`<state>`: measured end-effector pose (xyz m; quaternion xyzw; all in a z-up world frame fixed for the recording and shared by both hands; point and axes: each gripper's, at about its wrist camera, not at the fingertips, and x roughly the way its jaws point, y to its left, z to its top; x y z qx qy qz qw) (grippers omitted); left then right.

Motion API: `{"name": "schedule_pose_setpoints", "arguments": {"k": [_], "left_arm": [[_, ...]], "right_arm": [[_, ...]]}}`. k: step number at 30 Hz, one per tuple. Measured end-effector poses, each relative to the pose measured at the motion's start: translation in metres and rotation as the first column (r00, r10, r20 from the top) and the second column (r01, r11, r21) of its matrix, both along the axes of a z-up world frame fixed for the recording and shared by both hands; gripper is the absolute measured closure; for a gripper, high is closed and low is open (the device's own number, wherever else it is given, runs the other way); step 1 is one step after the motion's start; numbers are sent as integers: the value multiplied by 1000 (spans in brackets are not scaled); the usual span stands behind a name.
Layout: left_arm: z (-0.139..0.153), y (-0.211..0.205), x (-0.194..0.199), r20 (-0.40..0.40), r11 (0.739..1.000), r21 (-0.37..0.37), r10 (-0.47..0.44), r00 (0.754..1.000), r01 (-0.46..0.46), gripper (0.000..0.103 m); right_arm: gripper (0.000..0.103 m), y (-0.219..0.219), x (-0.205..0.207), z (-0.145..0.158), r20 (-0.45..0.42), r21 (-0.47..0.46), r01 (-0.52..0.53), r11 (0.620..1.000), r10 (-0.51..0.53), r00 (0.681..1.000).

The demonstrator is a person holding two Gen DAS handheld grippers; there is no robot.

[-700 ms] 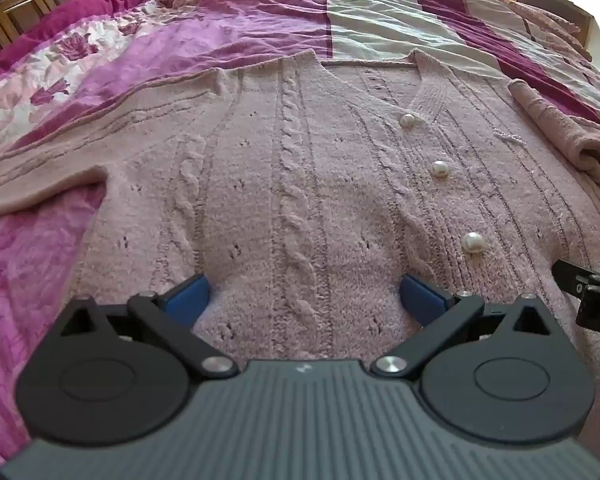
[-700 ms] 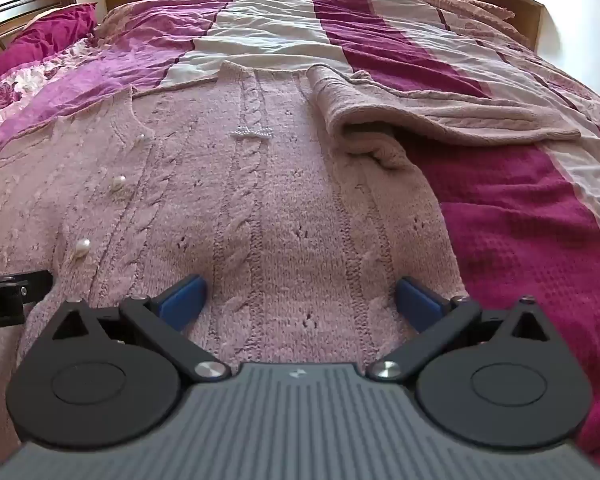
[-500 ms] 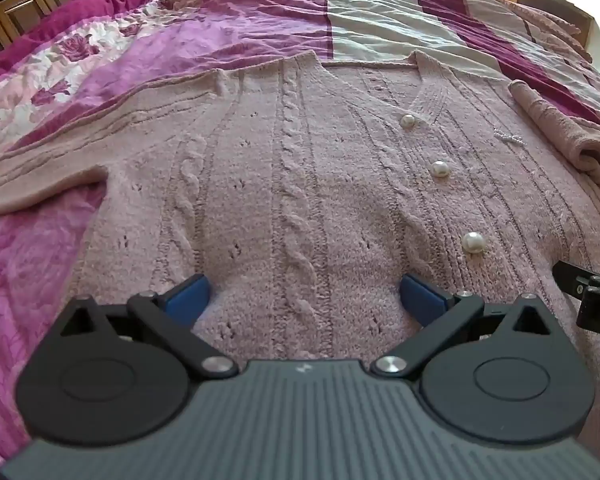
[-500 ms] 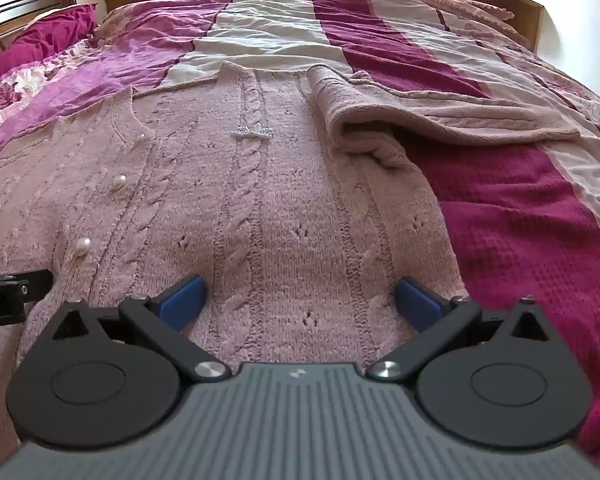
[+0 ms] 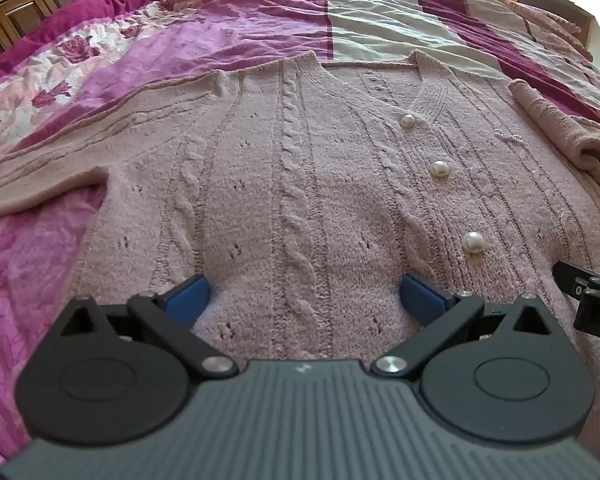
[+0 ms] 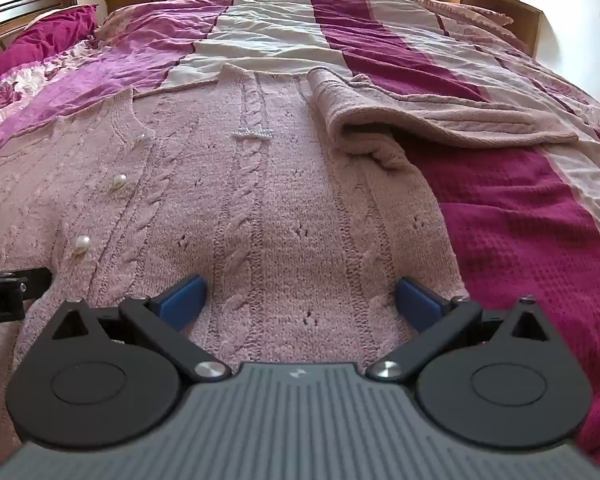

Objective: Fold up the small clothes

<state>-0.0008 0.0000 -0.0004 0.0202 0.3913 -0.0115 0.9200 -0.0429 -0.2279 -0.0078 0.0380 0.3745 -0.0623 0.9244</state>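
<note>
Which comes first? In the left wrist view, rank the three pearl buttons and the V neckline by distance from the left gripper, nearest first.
From the left gripper:
1. Lowest pearl button, just ahead, to the right.
2. Middle pearl button, farther up the placket.
3. Top pearl button, at the V's base.
4. V neckline, at the cardigan's far edge.

Both wrist views look down, close, sharing the cardigan.

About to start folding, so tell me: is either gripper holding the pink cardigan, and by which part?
Nothing is held. The left gripper and right gripper are both wide open above the cardigan's lower part.
</note>
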Motion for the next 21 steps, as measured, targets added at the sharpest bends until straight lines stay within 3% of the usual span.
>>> {"name": "schedule_pose_setpoints", "arguments": {"k": [21], "left_arm": [[0,0,0,1,1000,0,-1,1000,1,0]], "right_arm": [[0,1,0,-1,6,-4,0,1000,0,1000]]}}
